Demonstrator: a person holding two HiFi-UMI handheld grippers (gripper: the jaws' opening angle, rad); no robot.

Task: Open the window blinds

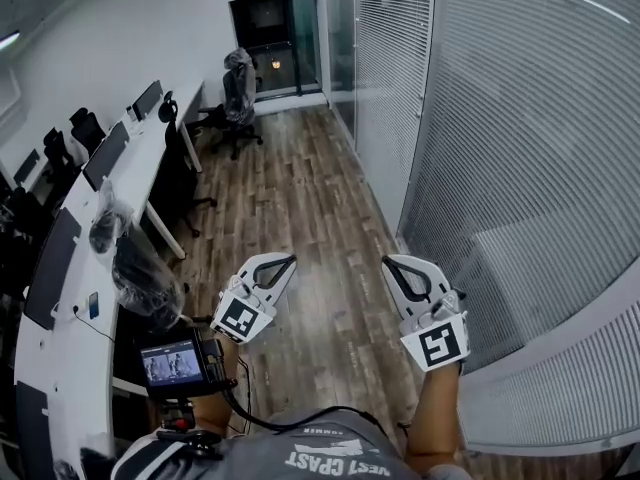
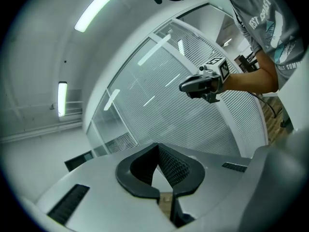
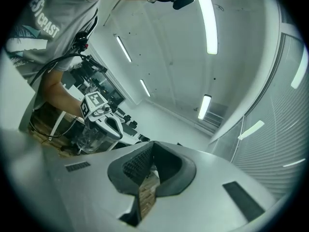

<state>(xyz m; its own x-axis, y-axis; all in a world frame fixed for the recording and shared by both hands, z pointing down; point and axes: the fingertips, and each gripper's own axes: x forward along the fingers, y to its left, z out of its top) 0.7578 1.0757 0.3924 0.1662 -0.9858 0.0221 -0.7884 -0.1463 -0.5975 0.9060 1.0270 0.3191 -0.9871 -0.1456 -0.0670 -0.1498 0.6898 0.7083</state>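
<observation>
White slatted window blinds (image 1: 520,148) hang shut behind the glass partition along the right side of the room; they also fill the left gripper view (image 2: 193,115) and show at the edge of the right gripper view (image 3: 285,144). My left gripper (image 1: 291,259) (image 2: 158,145) is held level over the wood floor, shut with nothing in it. Beside it, my right gripper (image 1: 386,261) (image 3: 153,143) is also shut and empty, a short way left of the blinds. Each gripper shows in the other's camera: the right gripper (image 2: 186,87) and the left gripper (image 3: 118,132). No cord or wand of the blinds is visible.
A long white desk (image 1: 60,298) with dark monitors runs along the left wall. A plastic-wrapped chair (image 1: 140,268) stands close on my left and an office chair (image 1: 238,93) at the far end. A small screen device (image 1: 175,360) hangs at my waist. Wood floor (image 1: 300,188) lies ahead.
</observation>
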